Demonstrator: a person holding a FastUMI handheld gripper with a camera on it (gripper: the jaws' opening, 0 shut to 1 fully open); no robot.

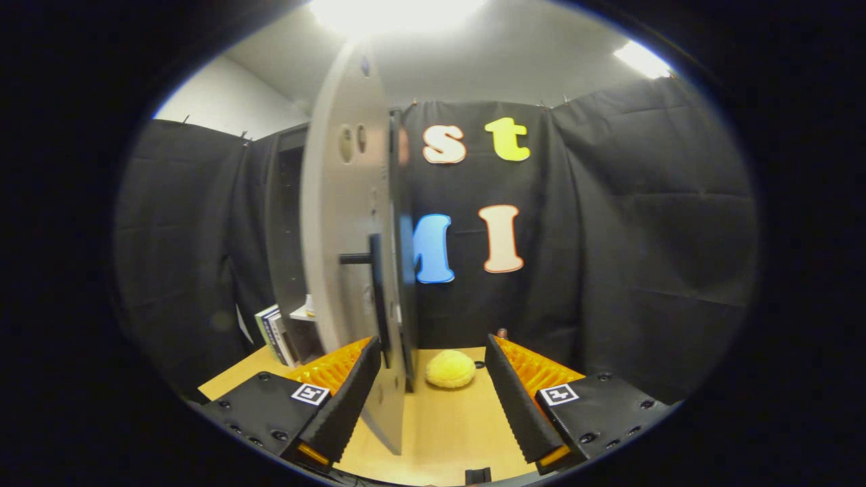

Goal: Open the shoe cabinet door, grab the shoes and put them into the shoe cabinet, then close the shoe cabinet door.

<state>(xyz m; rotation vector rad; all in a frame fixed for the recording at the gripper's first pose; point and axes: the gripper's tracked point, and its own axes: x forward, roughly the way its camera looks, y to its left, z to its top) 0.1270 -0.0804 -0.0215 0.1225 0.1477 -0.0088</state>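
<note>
The shoe cabinet (284, 223) stands dark at the left on the wooden table (446, 433). Its pale door (338, 203) is swung out toward me and I see it almost edge-on. A black bar handle (374, 270) runs down the door's near edge. My gripper (429, 340) is open. The door's lower edge stands between the fingers, close against the left finger (345, 392), with the right finger (517, 399) well apart from it. A fluffy yellow shoe (450, 368) lies on the table just beyond the fingers, right of the door.
Several books (274, 335) lean upright beside the cabinet's left foot. A small pale shelf edge (304, 312) shows inside the cabinet. Black cloth walls close the booth behind and to the right. Bare tabletop lies between the fingers, right of the door.
</note>
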